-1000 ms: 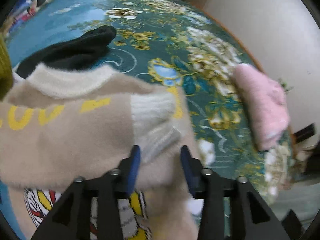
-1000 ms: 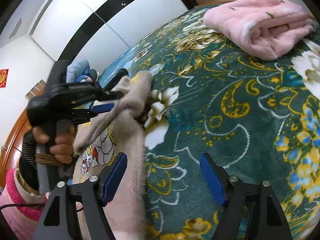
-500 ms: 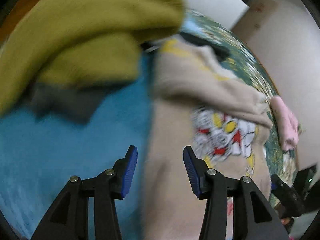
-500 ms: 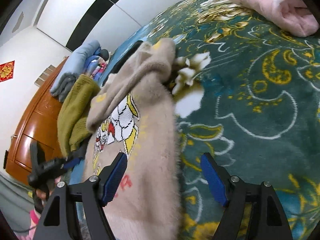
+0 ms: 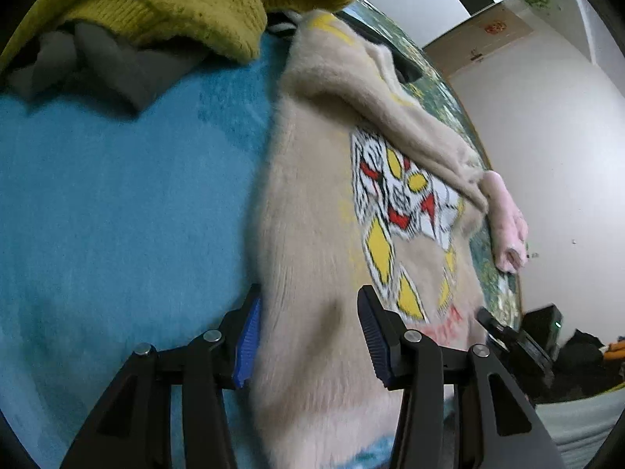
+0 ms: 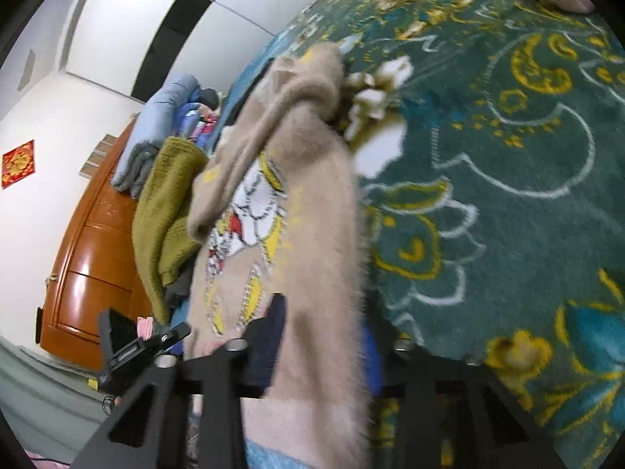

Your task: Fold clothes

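A beige fuzzy sweater (image 5: 312, 203) with a cartoon print lies flat on the bed, one sleeve folded across its chest. My left gripper (image 5: 308, 332) is open over the bottom hem near the sweater's left edge. Fabric lies between its blue pads (image 5: 246, 336), which stand apart from it. In the right wrist view the sweater (image 6: 312, 195) runs away from me. My right gripper (image 6: 324, 344) has its jaws closing on the hem's other corner, and the pads press the beige fabric. Each gripper shows in the other's view: the right (image 5: 508, 340) and the left (image 6: 136, 348).
An olive knit garment (image 5: 175, 0) and a grey one (image 5: 109, 62) are piled beyond the sweater on the teal blanket (image 5: 97, 195). A folded pink garment (image 5: 508, 226) lies at the far edge. The green floral blanket (image 6: 508, 156) spreads to the right; a wooden cabinet (image 6: 86, 265) stands at the left.
My left gripper let go of the sleeve, now folded across the chest, and swung down to the hem. My right gripper's wide jaws closed on the hem's corner.
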Demonstrator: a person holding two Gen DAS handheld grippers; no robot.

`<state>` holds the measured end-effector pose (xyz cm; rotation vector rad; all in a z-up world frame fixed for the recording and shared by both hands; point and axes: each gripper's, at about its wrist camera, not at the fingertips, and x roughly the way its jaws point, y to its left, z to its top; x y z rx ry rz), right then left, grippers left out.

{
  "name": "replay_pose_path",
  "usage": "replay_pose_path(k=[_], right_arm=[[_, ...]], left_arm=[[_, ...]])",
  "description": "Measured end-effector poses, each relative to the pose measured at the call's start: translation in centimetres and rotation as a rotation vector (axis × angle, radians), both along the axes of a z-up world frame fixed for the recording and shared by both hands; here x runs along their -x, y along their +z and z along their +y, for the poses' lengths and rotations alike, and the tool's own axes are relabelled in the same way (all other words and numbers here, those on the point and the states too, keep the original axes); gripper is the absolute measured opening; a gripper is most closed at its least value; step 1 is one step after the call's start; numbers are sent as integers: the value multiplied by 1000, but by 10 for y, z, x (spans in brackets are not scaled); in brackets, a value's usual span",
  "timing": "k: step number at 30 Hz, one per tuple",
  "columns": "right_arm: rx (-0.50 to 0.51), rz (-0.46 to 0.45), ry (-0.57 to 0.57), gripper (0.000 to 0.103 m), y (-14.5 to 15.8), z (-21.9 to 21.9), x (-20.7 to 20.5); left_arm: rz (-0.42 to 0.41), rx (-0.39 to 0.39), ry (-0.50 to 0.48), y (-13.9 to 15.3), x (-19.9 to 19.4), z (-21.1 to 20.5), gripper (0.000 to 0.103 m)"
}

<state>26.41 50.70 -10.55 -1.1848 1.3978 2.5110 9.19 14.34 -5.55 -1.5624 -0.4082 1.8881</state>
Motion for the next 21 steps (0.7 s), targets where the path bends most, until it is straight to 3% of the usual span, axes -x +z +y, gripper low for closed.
replay_pose_path(k=[3,5,6,7,12,16,21], right_arm=[[31,3,9,24,-1,-4,-1],[47,8,26,20,3,-7,-1],[53,16,33,17,6,-8,-1],[55,33,40,15,11,-9,-2],[59,128,84,13,46,-10,-6],[42,223,129,13,82,-9,-19],[67,326,143,10,118,-17,-57]], left_arm=[[-54,-34,-3,-8,-13,-12,44],[-70,-38,5,-10,-21,-17,30],[-77,-38,9,-10,-23,-19,15],[-87,-50,14,-10,-25,-21,11],[-61,-172,58,18,-23,-34,10],[20,-258,66,59,-25,-50,10],[36,-304,-1,87,-57,-67,10]])
